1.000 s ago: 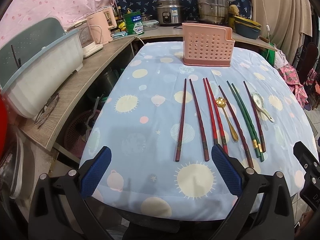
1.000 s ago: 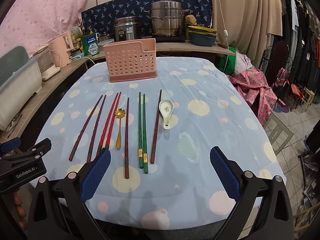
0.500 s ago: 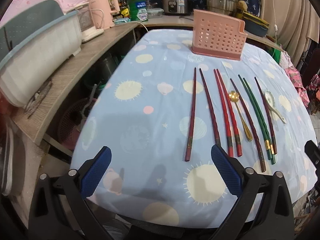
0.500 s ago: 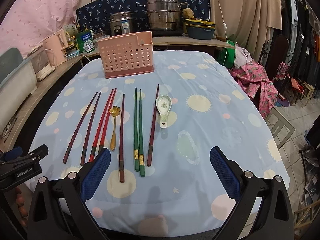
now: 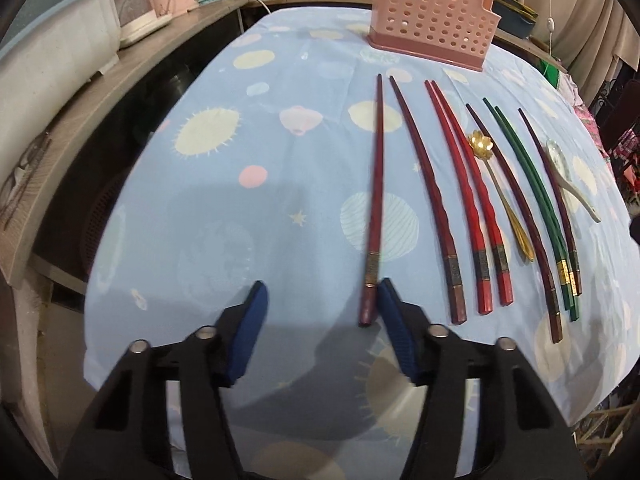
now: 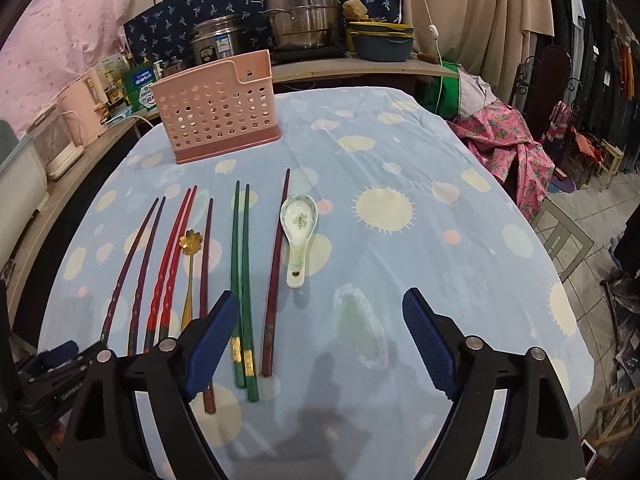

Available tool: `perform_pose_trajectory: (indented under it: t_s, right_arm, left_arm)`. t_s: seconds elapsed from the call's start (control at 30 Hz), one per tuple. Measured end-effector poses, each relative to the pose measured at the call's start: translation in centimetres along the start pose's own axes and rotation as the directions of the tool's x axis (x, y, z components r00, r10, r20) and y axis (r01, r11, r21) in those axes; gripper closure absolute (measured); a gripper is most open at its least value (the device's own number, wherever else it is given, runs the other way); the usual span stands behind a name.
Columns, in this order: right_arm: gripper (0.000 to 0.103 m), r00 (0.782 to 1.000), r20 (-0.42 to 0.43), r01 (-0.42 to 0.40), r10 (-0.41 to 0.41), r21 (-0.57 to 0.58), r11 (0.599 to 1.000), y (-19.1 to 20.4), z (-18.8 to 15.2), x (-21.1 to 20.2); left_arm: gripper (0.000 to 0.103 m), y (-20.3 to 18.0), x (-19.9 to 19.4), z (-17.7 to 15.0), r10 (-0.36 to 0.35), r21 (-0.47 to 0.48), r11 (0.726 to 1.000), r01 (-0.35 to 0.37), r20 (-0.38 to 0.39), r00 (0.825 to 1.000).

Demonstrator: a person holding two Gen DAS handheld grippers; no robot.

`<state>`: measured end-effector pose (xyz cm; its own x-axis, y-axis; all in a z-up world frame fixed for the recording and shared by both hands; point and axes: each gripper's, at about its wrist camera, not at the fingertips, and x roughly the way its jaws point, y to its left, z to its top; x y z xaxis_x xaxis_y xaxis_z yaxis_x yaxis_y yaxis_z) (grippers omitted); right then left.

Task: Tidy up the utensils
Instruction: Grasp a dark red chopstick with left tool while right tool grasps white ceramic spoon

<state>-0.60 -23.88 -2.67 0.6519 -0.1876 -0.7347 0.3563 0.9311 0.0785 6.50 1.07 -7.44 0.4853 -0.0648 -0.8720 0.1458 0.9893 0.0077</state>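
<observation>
Dark red wooden chopstick (image 5: pixel 374 200), the leftmost of the row, lies on the blue sun-patterned tabletop (image 5: pixel 224 208) with its long axis running away from the camera toward the pink perforated plastic utensil holder (image 5: pixel 432 24). Its thick near end sits just inside the right finger of the left tool (image 5: pixel 320 300), whose jaws stand wide apart around nothing. That tool is the nearer one, so a small shift right should centre it. The right tool (image 6: pixel 316 316), likewise spread and empty, hovers over the green chopstick pair (image 6: pixel 240 264); its left finger hides some handle ends.
</observation>
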Motion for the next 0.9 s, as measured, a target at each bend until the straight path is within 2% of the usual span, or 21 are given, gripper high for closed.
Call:
perform_pose_trajectory:
  t_s: [0.17, 0.23, 0.37, 0.43, 0.53, 0.9]
  right_arm:
    - [0.046, 1.000, -0.018, -0.016, 0.016, 0.016, 1.000, 0.1, 2.2, 2.9]
    - [0.057, 0.999, -0.036, -0.026, 0.027, 0.024, 0.999, 0.3, 2.8, 4.2]
    - [0.071, 0.997, -0.077, -0.027, 0.030, 0.036, 0.999, 0.3, 3.1, 6.9]
    - [0.082, 0.994, -0.102, -0.033, 0.038, 0.049, 0.998, 0.2, 2.9, 7.9]
    - [0.088, 0.989, -0.135, -0.051, 0.061, 0.074, 0.996, -0.1, 2.4, 9.0]
    - [0.089, 0.980, -0.145, -0.120, 0.133, 0.096, 0.988, 0.1, 0.9, 9.1]
  left_arm:
    - [0.082, -0.1, 0.0, 0.3, -0.009, 0.009, 1.000, 0.009, 0.004, 1.000]
    - [0.089, -0.1, 0.0, 0.4, -0.016, 0.006, 1.000, 0.016, 0.001, 1.000]
    - [0.090, -0.1, 0.1, 0.5, -0.017, 0.010, 1.000, 0.017, -0.001, 1.000]
    - [0.090, -0.2, 0.2, 0.5, -0.013, 0.014, 1.000, 0.013, 0.002, 1.000]
    - [0.090, -0.2, 0.2, 0.5, -0.011, 0.014, 1.000, 0.011, 0.002, 1.000]
    - [0.090, -0.2, 0.2, 0.3, -0.009, 0.003, 1.000, 0.009, 0.006, 1.000]
